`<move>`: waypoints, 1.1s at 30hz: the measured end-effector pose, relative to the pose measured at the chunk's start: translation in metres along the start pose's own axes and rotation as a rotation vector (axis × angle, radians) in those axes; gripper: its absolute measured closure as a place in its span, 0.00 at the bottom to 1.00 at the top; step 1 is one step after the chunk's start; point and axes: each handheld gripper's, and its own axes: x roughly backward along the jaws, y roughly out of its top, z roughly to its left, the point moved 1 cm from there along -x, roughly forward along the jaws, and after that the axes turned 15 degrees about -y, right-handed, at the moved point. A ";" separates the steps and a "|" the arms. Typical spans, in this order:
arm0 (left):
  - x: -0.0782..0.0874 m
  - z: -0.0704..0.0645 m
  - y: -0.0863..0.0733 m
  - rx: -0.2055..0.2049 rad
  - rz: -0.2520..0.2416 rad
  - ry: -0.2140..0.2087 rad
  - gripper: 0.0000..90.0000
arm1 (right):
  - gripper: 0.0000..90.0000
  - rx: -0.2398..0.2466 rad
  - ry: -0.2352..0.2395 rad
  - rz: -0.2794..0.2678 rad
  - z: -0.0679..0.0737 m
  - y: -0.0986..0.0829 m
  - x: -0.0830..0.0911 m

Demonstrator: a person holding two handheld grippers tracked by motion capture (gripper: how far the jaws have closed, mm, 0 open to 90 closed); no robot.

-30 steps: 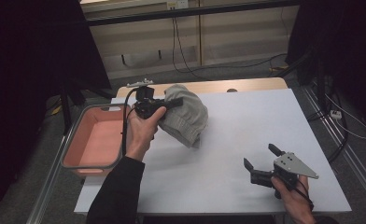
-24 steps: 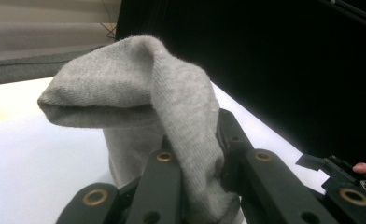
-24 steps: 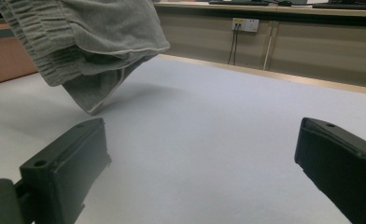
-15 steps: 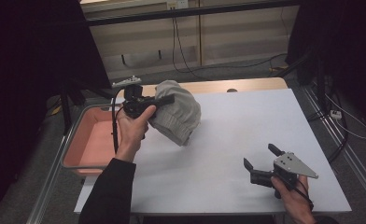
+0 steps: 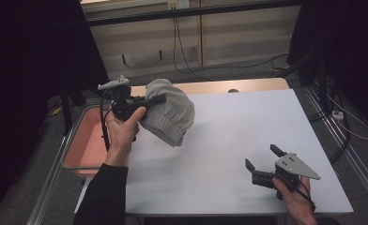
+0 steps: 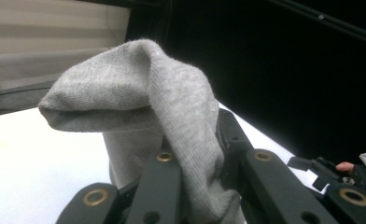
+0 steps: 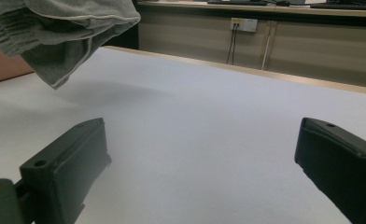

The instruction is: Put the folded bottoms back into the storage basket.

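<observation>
Left tool (image 5: 144,104): clamped on grey cloth (image 5: 170,112), lifted off the bench (image 5: 248,126) near its left edge.
Right tool (image 5: 263,161): jaws apart, idle.
Remaining: likely drop into pink bin (image 5: 81,140).

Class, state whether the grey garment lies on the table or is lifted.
Lifted: the left tool holds the grey garment above the table.

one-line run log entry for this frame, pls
left gripper: shut on grey garment, held above table | right gripper: open, idle near front edge | pink bin: left of table
</observation>
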 end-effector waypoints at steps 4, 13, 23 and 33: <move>0.010 -0.005 0.003 -0.021 -0.015 0.008 0.90 | 0.02 -0.001 0.001 0.000 0.000 0.000 0.000; 0.027 -0.012 0.002 -0.031 -0.048 0.031 0.90 | 0.02 0.000 0.003 0.001 0.000 0.000 0.000; 0.056 -0.019 0.003 -0.051 -0.097 0.071 0.90 | 0.02 0.003 0.008 0.002 0.001 0.000 -0.001; 0.076 -0.031 0.009 -0.090 -0.121 0.107 0.90 | 0.02 0.002 0.008 0.003 0.001 0.000 -0.001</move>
